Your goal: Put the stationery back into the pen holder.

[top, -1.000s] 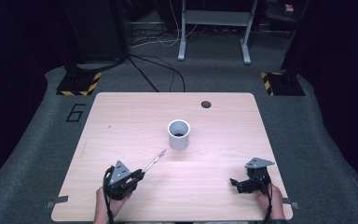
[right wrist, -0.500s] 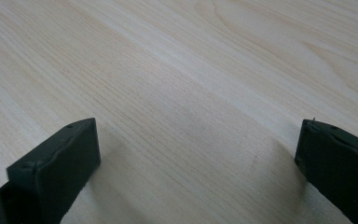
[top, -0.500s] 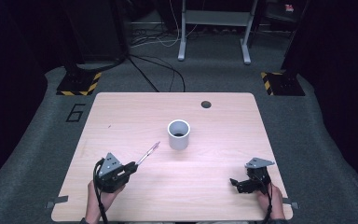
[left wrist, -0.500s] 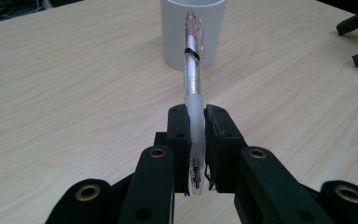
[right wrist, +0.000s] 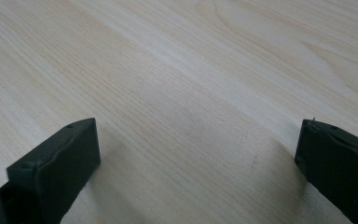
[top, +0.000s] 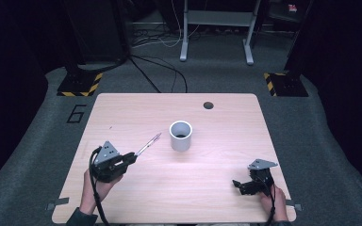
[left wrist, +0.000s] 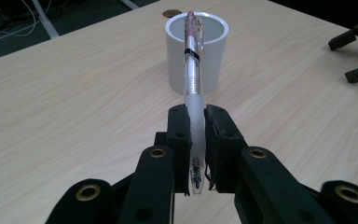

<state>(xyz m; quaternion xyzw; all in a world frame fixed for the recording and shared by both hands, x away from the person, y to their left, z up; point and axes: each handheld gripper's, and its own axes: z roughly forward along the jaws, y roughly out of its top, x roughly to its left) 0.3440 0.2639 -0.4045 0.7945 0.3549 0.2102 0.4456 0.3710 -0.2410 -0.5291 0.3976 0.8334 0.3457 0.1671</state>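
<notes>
My left gripper (top: 131, 157) (left wrist: 196, 122) is shut on a clear pen (top: 148, 144) (left wrist: 194, 79) with a pinkish cap end. The pen sticks out ahead of the jaws toward a white cup (top: 180, 135) (left wrist: 196, 52) that stands upright at the table's middle. The pen's far end is short of the cup and to its left in the high view. At the table's front right my right gripper (top: 238, 185) (right wrist: 198, 154) stands open, low over bare wood, with nothing between its jaws.
The wooden table (top: 136, 113) has a small dark hole (top: 208, 105) near its far edge. Beyond it, cables (top: 160, 75) and metal stand legs (top: 184, 47) lie on grey carpet. Hazard-striped bases (top: 78, 87) stand at both far corners.
My left gripper with the pen has shifted left and slightly back from where it was a second ago, then edged forward again. The right gripper has stayed put.
</notes>
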